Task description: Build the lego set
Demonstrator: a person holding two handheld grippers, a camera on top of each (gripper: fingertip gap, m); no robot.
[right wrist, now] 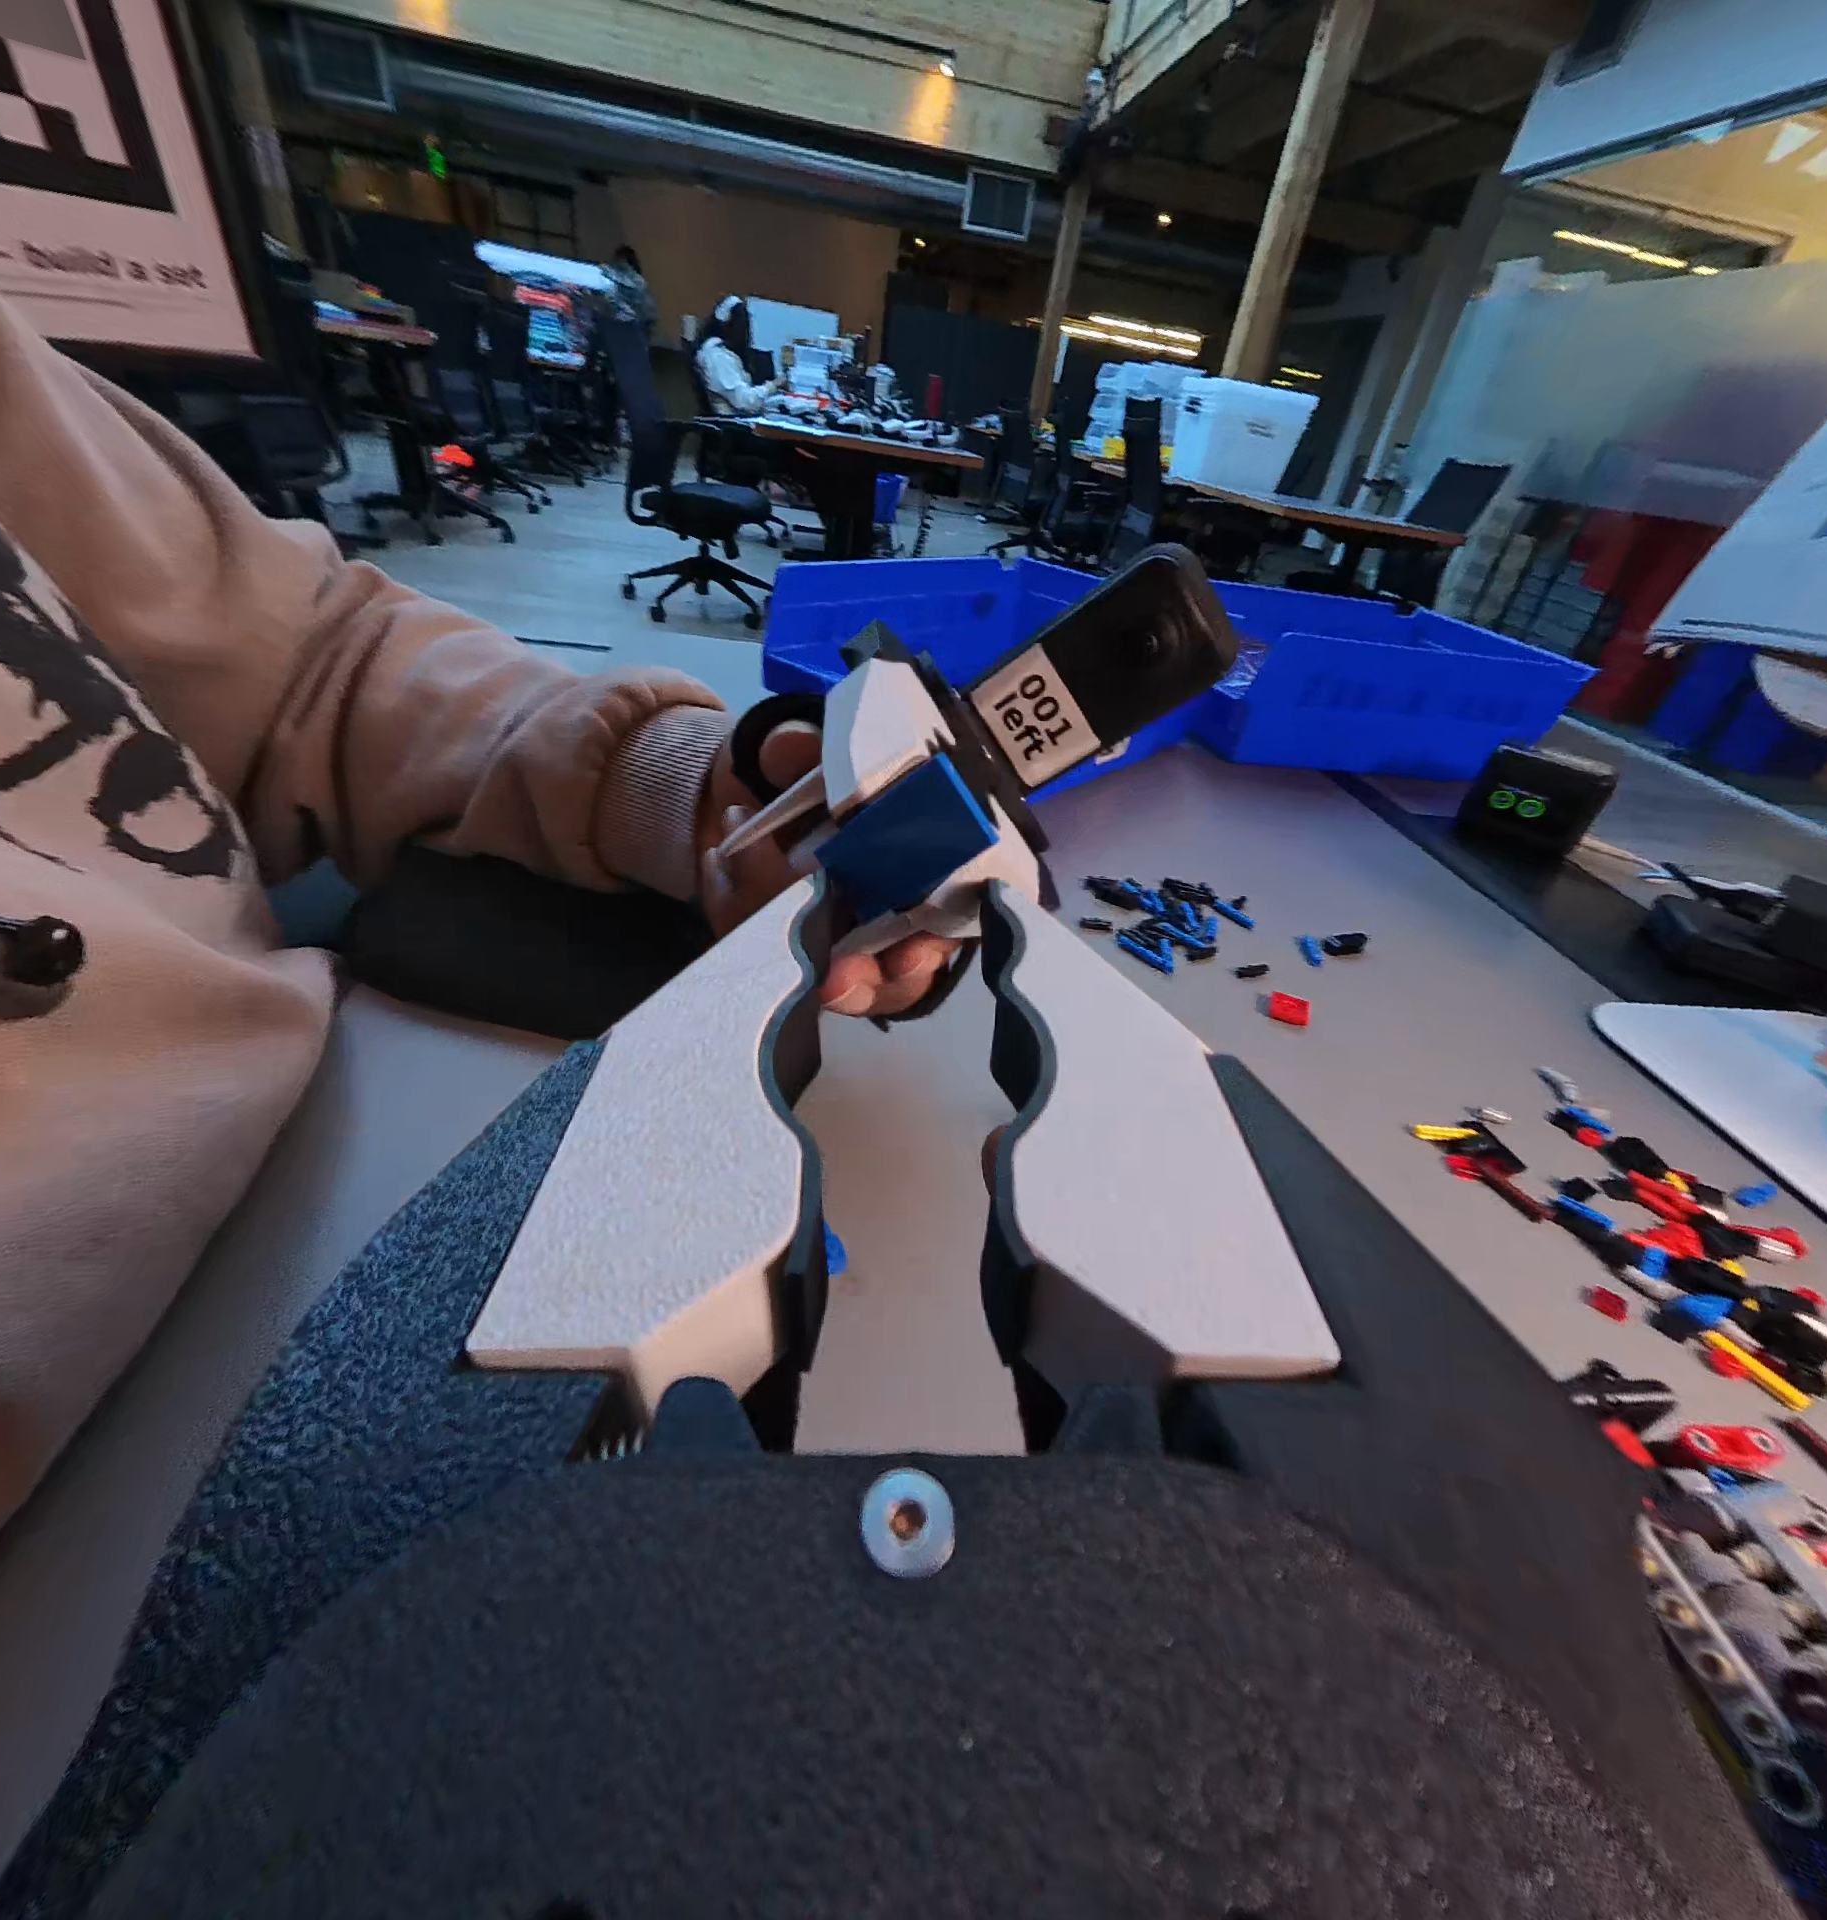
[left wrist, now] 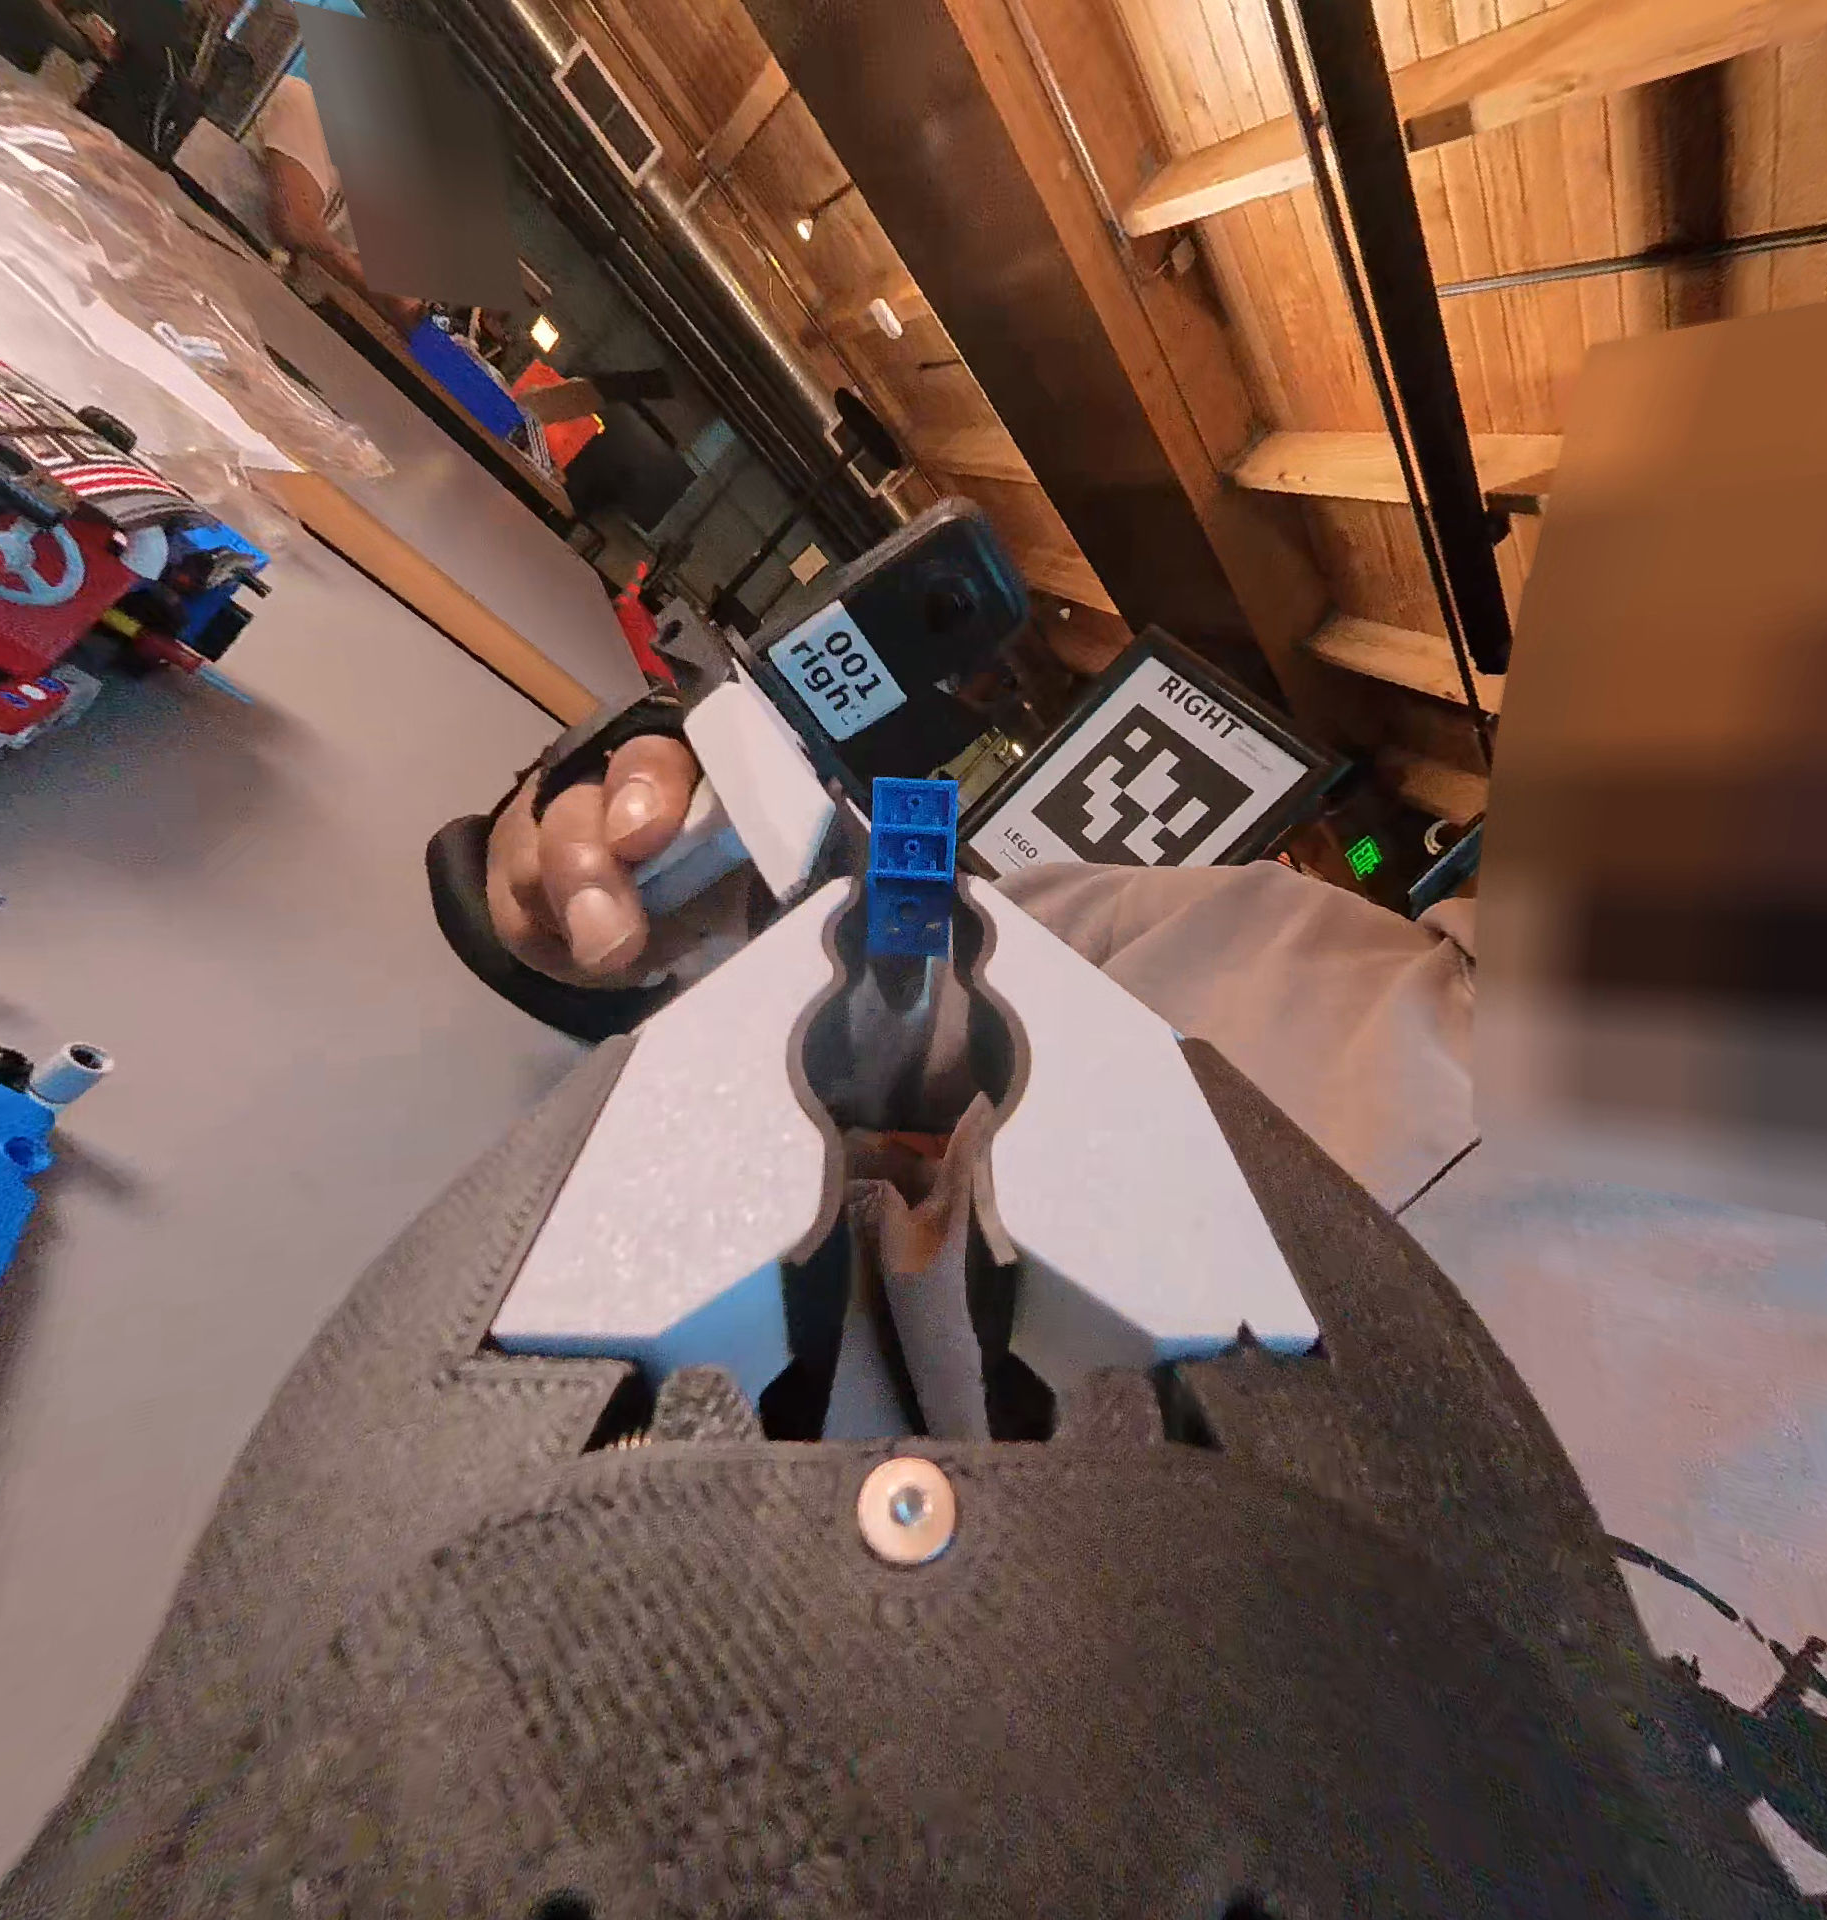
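Note:
My left gripper [left wrist: 911, 896] is shut on a small blue Lego plate [left wrist: 914, 831], which stands upright out of its fingertips, raised above the table. In the right wrist view the same blue plate [right wrist: 904, 836] sits in the left gripper's white tips. My right gripper [right wrist: 898, 906] is open and empty; its two white fingers [right wrist: 680, 1164] stand just short of the blue plate, one on each side. The right gripper also shows in the left wrist view [left wrist: 763, 800], held by a hand just beyond the plate.
A partly built red and blue Lego model [left wrist: 67, 582] sits on the grey table at left. Loose red, black and blue pieces [right wrist: 1667, 1247] and small pins [right wrist: 1169, 925] lie at right, by a white pad [right wrist: 1740, 1081]. Blue bins [right wrist: 1304, 665] line the far edge. The grippers are tip to tip, or close to it.

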